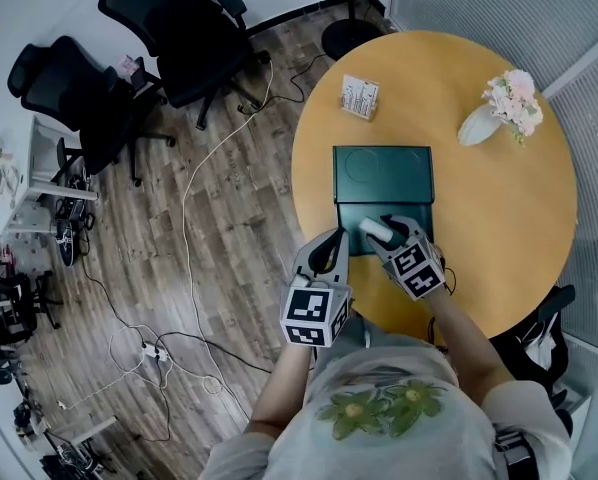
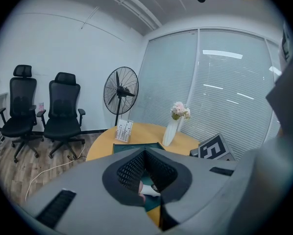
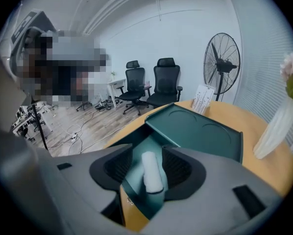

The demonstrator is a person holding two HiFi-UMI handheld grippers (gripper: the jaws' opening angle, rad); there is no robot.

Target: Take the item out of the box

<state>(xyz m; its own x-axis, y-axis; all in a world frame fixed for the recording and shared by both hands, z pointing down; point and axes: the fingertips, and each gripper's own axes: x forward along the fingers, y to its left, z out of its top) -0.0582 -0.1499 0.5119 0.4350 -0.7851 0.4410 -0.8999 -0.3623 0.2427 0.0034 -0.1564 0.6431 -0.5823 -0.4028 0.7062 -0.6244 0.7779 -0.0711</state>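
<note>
On the round wooden table point(image 1: 504, 233) stands a dark green box point(image 1: 345, 214), and its lid point(image 1: 383, 173) lies flat open on the far side. My right gripper point(image 1: 384, 230) is over the box's open base, shut on a white roll point(image 1: 376, 227). The right gripper view shows that white roll point(image 3: 153, 175) upright between the jaws of the right gripper point(image 3: 148, 153), with the teal box inside point(image 3: 135, 177) below it. My left gripper point(image 1: 331, 244) is at the box's left wall near the table edge. Its jaws meet at the tips of the left gripper point(image 2: 145, 153), with nothing seen between them.
A white vase of pink flowers point(image 1: 501, 108) and a small card stand point(image 1: 360, 97) sit on the table's far side. Black office chairs point(image 1: 174, 28), a fan base point(image 1: 351, 36) and loose cables point(image 1: 191, 228) are on the wooden floor to the left.
</note>
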